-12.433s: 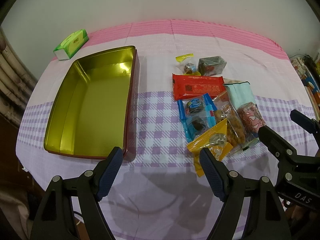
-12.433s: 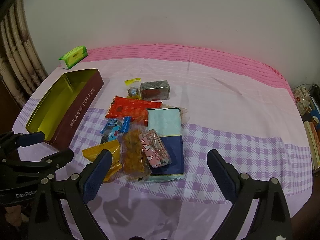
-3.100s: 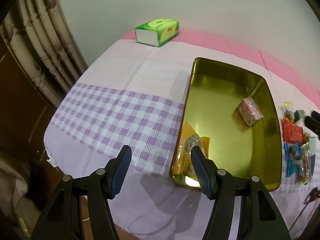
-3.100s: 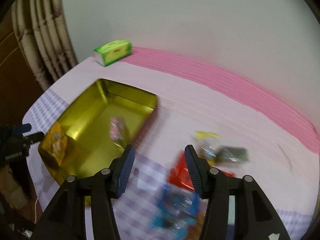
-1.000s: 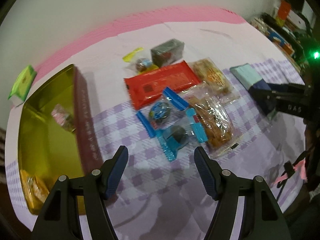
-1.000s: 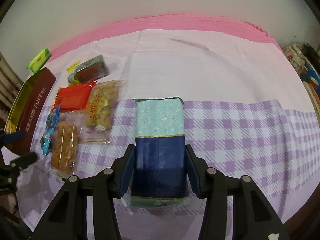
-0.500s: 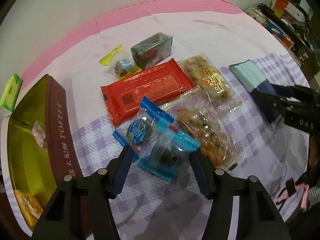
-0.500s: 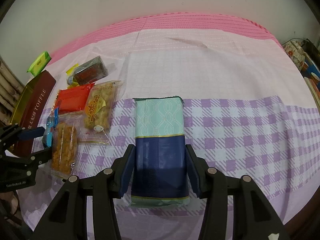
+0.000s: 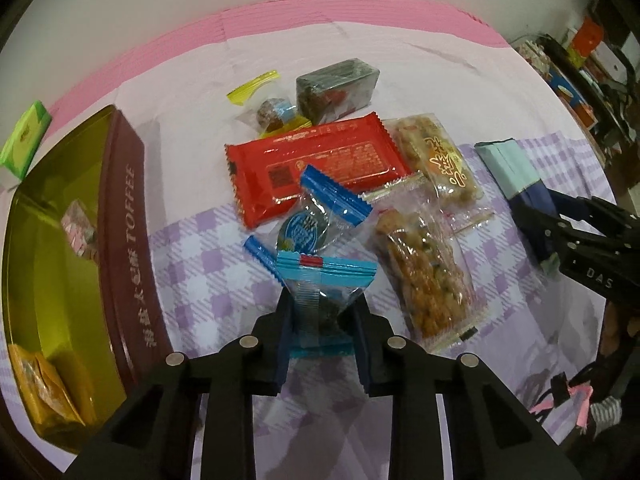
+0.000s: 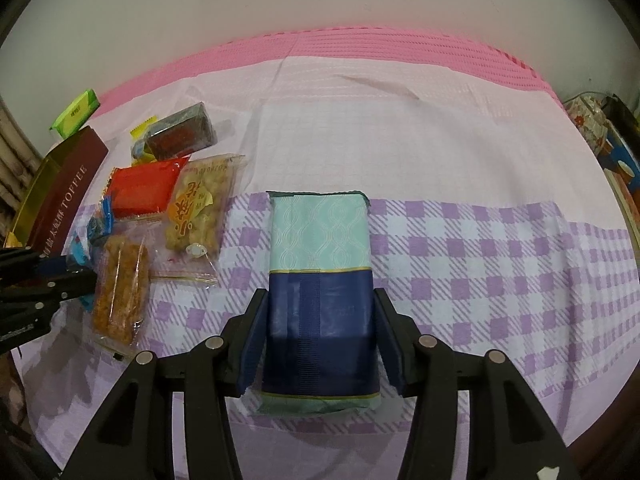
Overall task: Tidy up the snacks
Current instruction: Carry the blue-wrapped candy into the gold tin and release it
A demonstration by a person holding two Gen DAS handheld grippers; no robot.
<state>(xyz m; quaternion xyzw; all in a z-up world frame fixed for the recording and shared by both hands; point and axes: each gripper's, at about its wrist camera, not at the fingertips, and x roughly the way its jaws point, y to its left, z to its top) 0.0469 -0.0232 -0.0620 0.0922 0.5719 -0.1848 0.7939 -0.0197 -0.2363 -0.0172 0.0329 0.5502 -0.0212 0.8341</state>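
"TOFFEE" runs in pale letters along the maroon side of the open tin (image 9: 132,240), which stands to the left of the left tongs (image 9: 322,320); "DAS" shows on the body of the right tongs (image 10: 320,336) where they enter the left view. Inside the tin's gold interior lie a pink patterned sweet (image 9: 78,226) and an orange packet (image 9: 44,392); only the left view looks into it, the right view shows just its lettered wall.

The left tongs are clamped on a blue-edged clear packet (image 9: 320,292) with a dark snack inside. Just ahead of them lies a second blue-edged packet (image 9: 312,220), then a red packet (image 9: 320,164) whose print is too small to read. To their right lie two clear packets of golden snacks (image 9: 428,280).

The right tongs are closed on the dark-blue end of a teal and navy pack (image 10: 320,264) resting on the table (image 10: 480,152).
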